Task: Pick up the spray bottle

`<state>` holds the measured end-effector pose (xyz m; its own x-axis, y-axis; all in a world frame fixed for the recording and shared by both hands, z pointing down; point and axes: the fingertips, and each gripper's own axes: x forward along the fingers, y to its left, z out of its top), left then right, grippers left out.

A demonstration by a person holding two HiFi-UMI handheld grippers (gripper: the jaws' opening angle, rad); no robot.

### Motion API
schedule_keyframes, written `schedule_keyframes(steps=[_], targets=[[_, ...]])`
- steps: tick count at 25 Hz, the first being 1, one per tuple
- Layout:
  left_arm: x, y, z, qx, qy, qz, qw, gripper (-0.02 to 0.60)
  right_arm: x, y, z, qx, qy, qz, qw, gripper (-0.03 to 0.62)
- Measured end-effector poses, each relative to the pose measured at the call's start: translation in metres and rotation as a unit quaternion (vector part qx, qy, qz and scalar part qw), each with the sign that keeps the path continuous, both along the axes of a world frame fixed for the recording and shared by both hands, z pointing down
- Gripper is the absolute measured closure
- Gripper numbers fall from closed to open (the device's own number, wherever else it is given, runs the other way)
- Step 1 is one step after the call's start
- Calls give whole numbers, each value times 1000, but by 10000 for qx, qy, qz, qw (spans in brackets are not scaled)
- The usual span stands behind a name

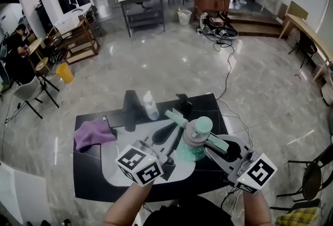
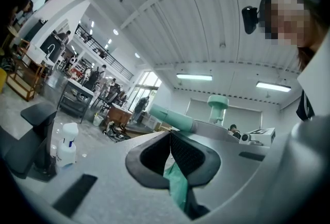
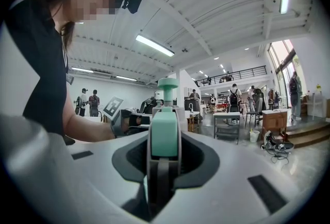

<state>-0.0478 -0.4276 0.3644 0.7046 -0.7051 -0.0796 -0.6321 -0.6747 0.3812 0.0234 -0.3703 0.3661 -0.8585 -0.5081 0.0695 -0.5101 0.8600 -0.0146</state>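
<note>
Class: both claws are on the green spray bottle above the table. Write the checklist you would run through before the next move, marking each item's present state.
1. Right claw closed on the green spray bottle at its mint handle: ok.
2. Left claw pinching the bottle's translucent green part: ok.
3. Bottle lifted free of the black table: cannot tell.
4. Small white bottle upright and apart from both claws: ok.
5. Purple cloth clear of the held bottle: ok.
</note>
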Motion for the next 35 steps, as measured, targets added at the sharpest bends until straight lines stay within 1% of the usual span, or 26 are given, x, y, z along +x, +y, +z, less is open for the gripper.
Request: schedule_keyframes(steps=[18,26,31,35], targets=[[-24,58,-3,-27,77,-125,9999,575,-23,57,-4,-30,-30,-278,9996,510],[-36,88,-6,-35,53,-208,9998,575,-34,86,-6,-56,-26,-382,9993,510],[-45,106,-7,-22,55,-282,9996,575,-41,102,-8,27,1,-430,9991,510],[-49,119,-4,-49,61,-331,9994,575,-45,114,-5,-48,13,-476,9989,510]])
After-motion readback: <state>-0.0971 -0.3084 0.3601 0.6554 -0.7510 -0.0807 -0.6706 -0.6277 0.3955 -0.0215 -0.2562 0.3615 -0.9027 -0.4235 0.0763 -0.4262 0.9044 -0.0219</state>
